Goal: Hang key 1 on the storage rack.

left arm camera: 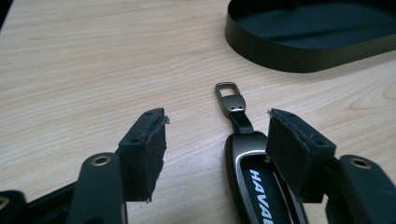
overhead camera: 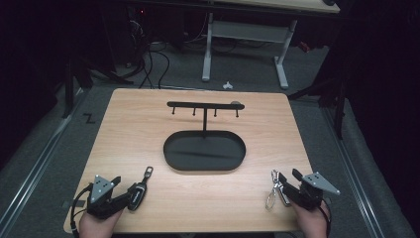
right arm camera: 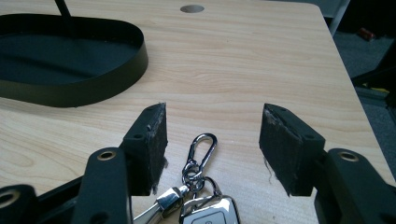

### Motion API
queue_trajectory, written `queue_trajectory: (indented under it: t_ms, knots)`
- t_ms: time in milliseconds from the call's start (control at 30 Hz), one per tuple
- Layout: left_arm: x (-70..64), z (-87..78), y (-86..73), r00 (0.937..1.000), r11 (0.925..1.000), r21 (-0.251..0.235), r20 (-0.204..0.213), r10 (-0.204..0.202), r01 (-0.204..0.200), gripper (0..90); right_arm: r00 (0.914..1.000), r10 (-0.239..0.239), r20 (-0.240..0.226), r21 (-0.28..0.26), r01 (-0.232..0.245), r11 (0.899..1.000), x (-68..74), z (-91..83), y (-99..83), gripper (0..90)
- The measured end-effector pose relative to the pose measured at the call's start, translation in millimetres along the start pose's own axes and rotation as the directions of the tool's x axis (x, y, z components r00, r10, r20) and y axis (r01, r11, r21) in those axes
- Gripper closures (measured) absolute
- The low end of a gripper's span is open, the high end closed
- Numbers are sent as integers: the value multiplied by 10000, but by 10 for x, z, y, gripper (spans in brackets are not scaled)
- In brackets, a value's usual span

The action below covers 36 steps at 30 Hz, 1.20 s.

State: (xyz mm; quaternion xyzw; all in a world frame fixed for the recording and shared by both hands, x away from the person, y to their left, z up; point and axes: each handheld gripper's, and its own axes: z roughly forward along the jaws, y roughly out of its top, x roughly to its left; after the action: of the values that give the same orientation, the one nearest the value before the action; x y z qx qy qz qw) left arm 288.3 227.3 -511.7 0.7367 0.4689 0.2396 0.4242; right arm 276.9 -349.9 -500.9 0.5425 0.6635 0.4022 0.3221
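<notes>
A black key fob [overhead camera: 137, 194] with a strap and metal clasp [overhead camera: 147, 172] lies near the table's front left. My left gripper [overhead camera: 126, 187] stands open around it. In the left gripper view the key fob [left arm camera: 261, 186] rests on the wood against the right jaw, between the open left gripper [left arm camera: 217, 121]. At the front right lies a silver key bunch [overhead camera: 275, 188] with a carabiner [right arm camera: 201, 147]. My right gripper [overhead camera: 289, 183] is open around it, and the right gripper [right arm camera: 214, 112] has the keys low between its jaws. A black oval tray [overhead camera: 171, 158] carries a T-shaped hook rack [overhead camera: 204, 105].
The tray wall [left arm camera: 299, 58] lies ahead of the left gripper, and the tray wall [right arm camera: 93, 88] is ahead-left of the right one. A round hole [right arm camera: 192, 8] marks the table's far side. Beyond the table are a white desk leg [overhead camera: 207, 49] and floor cables [overhead camera: 148, 64].
</notes>
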Motion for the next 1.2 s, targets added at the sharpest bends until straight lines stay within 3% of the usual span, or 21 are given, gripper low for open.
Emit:
queue_trajectory:
  t_ms: [100, 333, 633, 733, 833, 967, 1067, 1200]
  knots:
    - [-21, 26, 4, 9998, 9999, -14, 191, 107, -106, 389, 10000, -77, -3, -52, 77, 10000, 6, -7, 6, 416]
    - [-101, 73, 60, 9980, 9980, 23, 107, 628, -628, 393, 9997, -238, 58, 94, 237, 9997, -22, -69, -49, 400]
    - [-60, 74, 65, 9987, 9987, -16, 29, 509, -509, 421, 9999, -45, 130, 176, 43, 9998, -66, -94, -72, 400]
    - [-12, 36, 45, 9994, 9994, -71, -111, 337, -338, 519, 9998, -207, 26, 165, 207, 9997, -35, -70, -60, 401]
    - [59, -10, -8, 9997, 9997, 155, -197, 168, -165, 680, 9991, -347, -230, 217, 352, 9991, 10, -34, -26, 449]
    - [139, -35, -107, 9986, 9959, 906, -527, 64, -16, 835, 9970, -478, -605, 277, 496, 9984, 99, 43, 38, 488]
    - [119, -16, -153, 9977, 9910, 1327, -621, 287, -203, 891, 9938, -630, -914, 396, 668, 9970, 186, 122, 74, 497]
    - [1, 58, -146, 9947, 9836, 1648, -578, 845, -740, 898, 9892, -869, -1177, 433, 926, 9948, 259, 176, 96, 498]
